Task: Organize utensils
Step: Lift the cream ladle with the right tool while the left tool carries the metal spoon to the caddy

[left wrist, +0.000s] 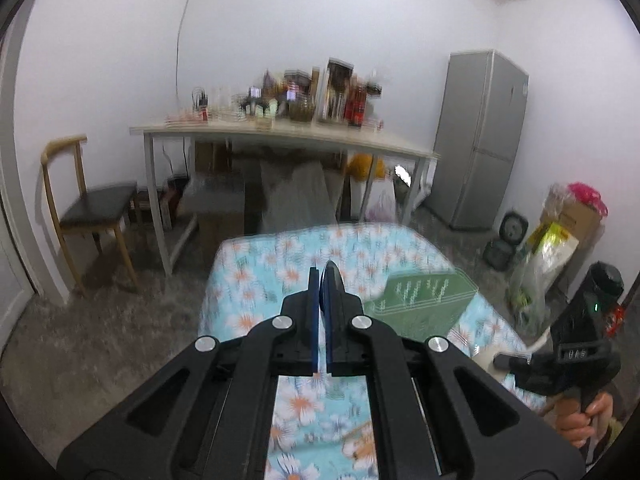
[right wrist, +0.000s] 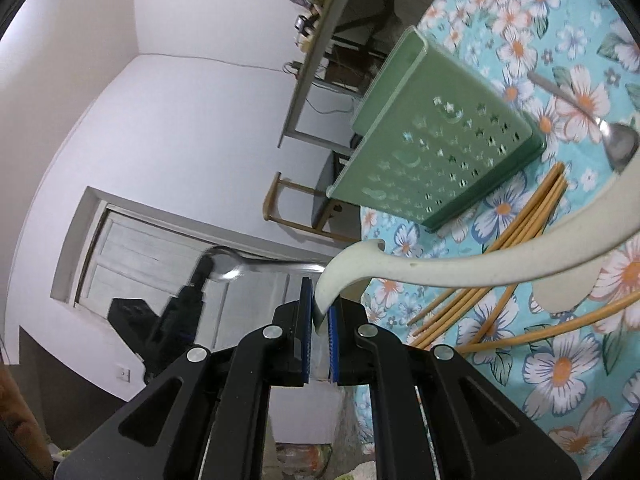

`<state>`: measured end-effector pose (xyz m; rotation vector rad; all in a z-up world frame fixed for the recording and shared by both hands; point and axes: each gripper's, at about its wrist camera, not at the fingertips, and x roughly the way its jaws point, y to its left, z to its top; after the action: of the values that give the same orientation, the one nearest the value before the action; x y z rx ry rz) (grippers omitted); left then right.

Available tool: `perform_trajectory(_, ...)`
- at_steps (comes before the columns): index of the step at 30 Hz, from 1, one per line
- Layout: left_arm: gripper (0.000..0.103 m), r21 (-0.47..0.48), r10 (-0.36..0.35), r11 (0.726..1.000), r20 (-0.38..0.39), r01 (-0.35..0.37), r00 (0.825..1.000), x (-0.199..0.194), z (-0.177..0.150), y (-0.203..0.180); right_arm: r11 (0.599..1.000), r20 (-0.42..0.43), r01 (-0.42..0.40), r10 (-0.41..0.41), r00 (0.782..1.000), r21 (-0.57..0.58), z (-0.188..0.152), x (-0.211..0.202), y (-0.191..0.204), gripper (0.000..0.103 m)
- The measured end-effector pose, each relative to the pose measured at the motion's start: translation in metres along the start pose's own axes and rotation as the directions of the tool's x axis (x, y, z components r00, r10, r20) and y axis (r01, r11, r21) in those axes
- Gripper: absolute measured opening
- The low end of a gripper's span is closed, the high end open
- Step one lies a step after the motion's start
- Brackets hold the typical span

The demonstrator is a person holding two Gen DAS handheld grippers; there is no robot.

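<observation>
Gripping the cream ladle (right wrist: 460, 268) handle-end, its length running right toward the tablecloth (right wrist: 568, 368).

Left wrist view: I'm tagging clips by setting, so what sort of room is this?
Probably a home kitchen or dining room: a fridge, a table crowded with jars, and a chair.

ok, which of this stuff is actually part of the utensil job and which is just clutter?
Job: green holder; cream ladle in right hand-held gripper; steel spoon in left hand-held gripper; second spoon; chopsticks.
Clutter: chair; fridge; side table with jars; bags.
</observation>
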<state>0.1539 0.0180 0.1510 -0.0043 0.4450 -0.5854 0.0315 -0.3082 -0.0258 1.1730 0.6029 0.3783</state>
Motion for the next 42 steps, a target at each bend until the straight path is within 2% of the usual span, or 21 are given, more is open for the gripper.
perform_trajectory(5, 0.001, 0.059, 0.035, 0.997, 0.104, -0.042, 0.994, -0.003, 0.032, -0.018, 0.999, 0.031, -0.017, 0.018, 0.999, -0.030, 0.002, -0.014, 0.009, 0.007)
perform_trajectory(8, 0.001, 0.119, 0.067, 0.990, 0.117, -0.080, 0.991, 0.017, 0.041, -0.035, 0.998, 0.049, -0.019, 0.022, 0.999, -0.057, 0.002, -0.024, 0.018, 0.007)
perform_trajectory(13, 0.001, 0.228, 0.144, 0.961, 0.079, -0.158, 0.986, 0.068, 0.039, -0.057, 0.996, 0.069, -0.019, 0.025, 0.997, -0.083, 0.006, -0.035, 0.025, 0.007)
perform_trajectory(16, 0.001, 0.273, 0.165, 0.946, 0.056, -0.174, 0.985, 0.095, 0.031, -0.064, 0.996, 0.072, -0.017, 0.024, 0.997, -0.093, 0.008, -0.037, 0.025, 0.007)
perform_trajectory(23, 0.002, 0.325, 0.174, 0.932, -0.017, -0.159, 0.985, 0.140, 0.009, -0.076, 0.994, 0.059, -0.031, 0.037, 0.998, -0.107, 0.016, -0.036, 0.030, 0.007)
perform_trajectory(26, 0.002, 0.349, 0.179, 0.924, -0.036, -0.155, 0.983, 0.147, -0.003, -0.081, 0.991, 0.044, -0.054, 0.060, 0.997, -0.125, 0.023, -0.031, 0.037, 0.007)
perform_trajectory(30, 0.002, 0.348, 0.172, 0.927, -0.070, -0.137, 0.983, 0.160, -0.015, -0.083, 0.983, 0.003, -0.116, 0.118, 0.993, -0.144, 0.031, -0.018, 0.048, 0.007)
perform_trajectory(35, 0.002, 0.320, 0.148, 0.942, -0.122, -0.102, 0.981, 0.173, -0.026, -0.082, 0.966, -0.052, -0.223, 0.218, 0.975, -0.133, 0.044, -0.002, 0.060, 0.007)
perform_trajectory(39, 0.004, 0.266, 0.100, 0.963, -0.175, -0.051, 0.980, 0.181, -0.034, -0.078, 0.940, -0.091, -0.327, 0.319, 0.943, -0.096, 0.059, 0.009, 0.069, 0.007)
perform_trajectory(42, 0.005, 0.229, 0.074, 0.973, -0.182, -0.031, 0.981, 0.181, -0.035, -0.073, 0.916, -0.111, -0.397, 0.389, 0.914, -0.054, 0.069, 0.017, 0.072, 0.007)
